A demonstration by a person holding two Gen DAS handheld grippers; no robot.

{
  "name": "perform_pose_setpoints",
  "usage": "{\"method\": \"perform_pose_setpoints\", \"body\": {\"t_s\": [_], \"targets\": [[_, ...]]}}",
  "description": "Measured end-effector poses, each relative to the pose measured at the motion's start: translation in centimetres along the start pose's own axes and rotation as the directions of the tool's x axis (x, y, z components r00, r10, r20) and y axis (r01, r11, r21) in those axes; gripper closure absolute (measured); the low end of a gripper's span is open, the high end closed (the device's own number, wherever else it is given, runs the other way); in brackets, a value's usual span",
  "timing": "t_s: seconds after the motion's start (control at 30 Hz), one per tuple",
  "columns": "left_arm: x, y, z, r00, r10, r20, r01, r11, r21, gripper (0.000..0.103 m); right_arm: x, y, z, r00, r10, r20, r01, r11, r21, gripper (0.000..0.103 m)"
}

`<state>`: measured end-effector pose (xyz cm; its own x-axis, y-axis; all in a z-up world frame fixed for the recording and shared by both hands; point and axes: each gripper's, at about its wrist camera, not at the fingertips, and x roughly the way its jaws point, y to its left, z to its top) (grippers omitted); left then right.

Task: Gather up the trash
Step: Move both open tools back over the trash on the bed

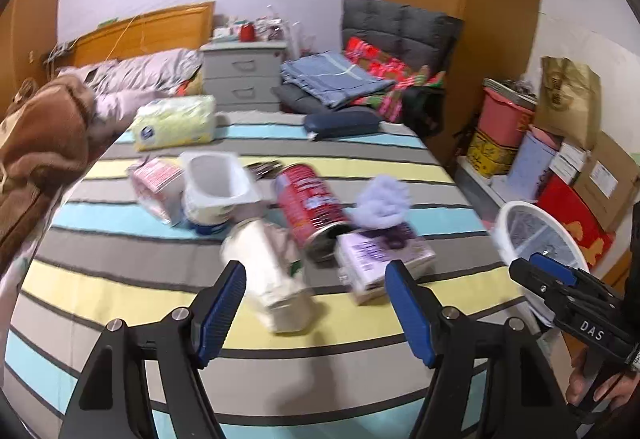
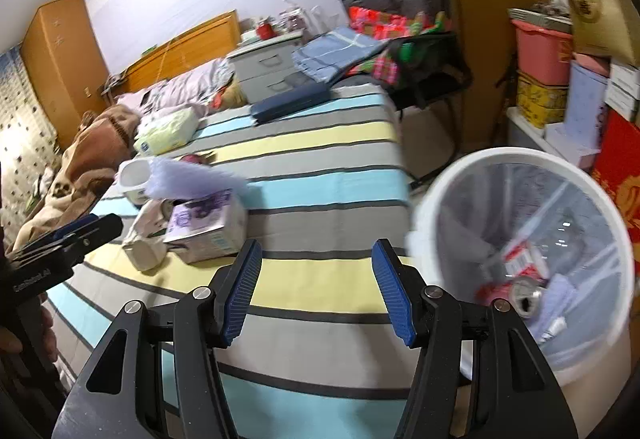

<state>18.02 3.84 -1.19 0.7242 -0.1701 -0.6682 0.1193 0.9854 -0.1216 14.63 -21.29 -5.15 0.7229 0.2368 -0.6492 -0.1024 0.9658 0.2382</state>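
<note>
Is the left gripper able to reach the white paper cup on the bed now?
Probably yes. The left gripper is open, and the white paper cup lies on its side just ahead of the fingers with nothing between them.

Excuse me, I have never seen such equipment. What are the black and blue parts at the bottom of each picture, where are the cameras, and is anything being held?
They are two hand-held grippers; a camera on each looks along its fingers. One picture is from the left gripper, the other from the right gripper. Both are open and hold nothing. On the striped bed lies trash: a red can, a white cup, a purple carton and a white tub. Beside the bed stands a white bin that already holds some trash.
</note>
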Motion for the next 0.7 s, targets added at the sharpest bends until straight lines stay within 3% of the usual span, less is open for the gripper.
{"method": "perform_pose_setpoints", "body": {"t_s": [0.17,0.37,0.7], "targets": [[1.5,2.2,-0.3,0.999,0.029,-0.037,-0.030,0.999,-0.023,0.031,1.1,1.6,0.0,1.000,0.018,-0.021,-0.018,1.000,-0.018,0.044],[4.0,3.9,-0.6,0.995,0.010,-0.098,-0.014,0.999,-0.048,0.031,2.5,2.9,0.2,0.999,0.033,-0.042,-0.033,0.999,-0.002,0.044],[5.0,4.9,-0.6,0.992,-0.034,-0.119,0.030,0.999,-0.028,0.029,4.0,7.2,0.5,0.996,0.067,-0.051,-0.069,0.996,-0.054,0.043]]}}
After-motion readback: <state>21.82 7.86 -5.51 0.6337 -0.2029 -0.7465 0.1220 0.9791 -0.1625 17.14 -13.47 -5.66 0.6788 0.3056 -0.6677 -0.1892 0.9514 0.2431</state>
